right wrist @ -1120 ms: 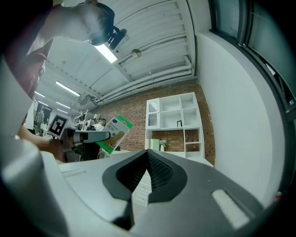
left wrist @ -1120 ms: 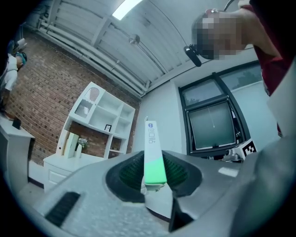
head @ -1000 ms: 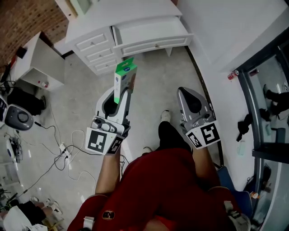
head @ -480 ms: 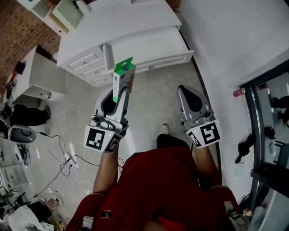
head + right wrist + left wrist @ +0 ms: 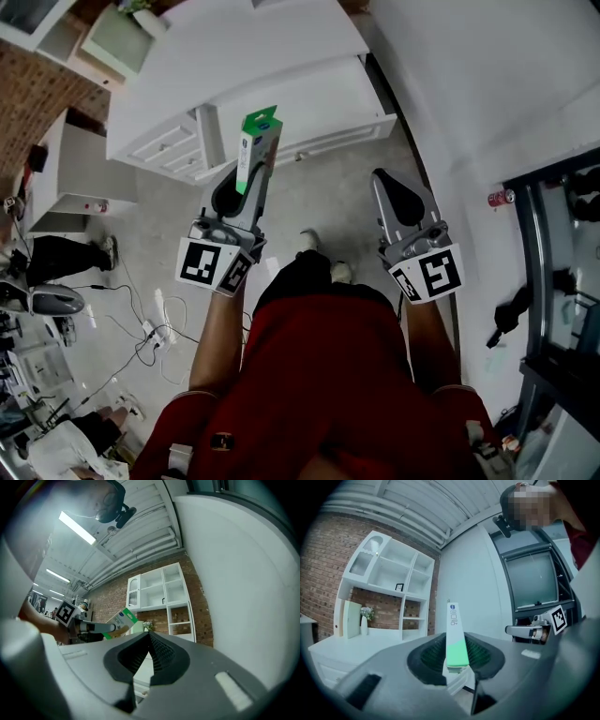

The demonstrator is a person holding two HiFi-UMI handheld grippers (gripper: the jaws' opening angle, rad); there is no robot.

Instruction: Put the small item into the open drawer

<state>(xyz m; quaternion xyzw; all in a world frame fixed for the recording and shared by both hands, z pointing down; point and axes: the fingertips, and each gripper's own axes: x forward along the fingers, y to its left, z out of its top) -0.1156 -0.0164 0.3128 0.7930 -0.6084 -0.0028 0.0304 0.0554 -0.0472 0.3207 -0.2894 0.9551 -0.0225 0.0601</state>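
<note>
A slim white box with a green end (image 5: 258,145) stands up between the jaws of my left gripper (image 5: 242,187), which is shut on it. In the left gripper view the box (image 5: 454,639) rises upright from the pads of that left gripper (image 5: 457,660). The white desk's open drawer (image 5: 314,98) lies just beyond the box top in the head view. My right gripper (image 5: 395,184) is level beside it, over the floor. Its pads meet at the tips of the right gripper (image 5: 150,637) with nothing between them. From there the box (image 5: 119,620) shows at the left.
A bank of small white drawers (image 5: 169,145) adjoins the open drawer on the left, and a white side cabinet (image 5: 70,169) stands further left. Cables and a power strip (image 5: 150,328) lie on the floor. A red can (image 5: 497,199) sits by the dark-framed glass at the right. White shelving (image 5: 389,592) backs the desk.
Both grippers have come closer to the desk. The open drawer now lies right behind the box top in the head view. The box stays held in the left gripper.
</note>
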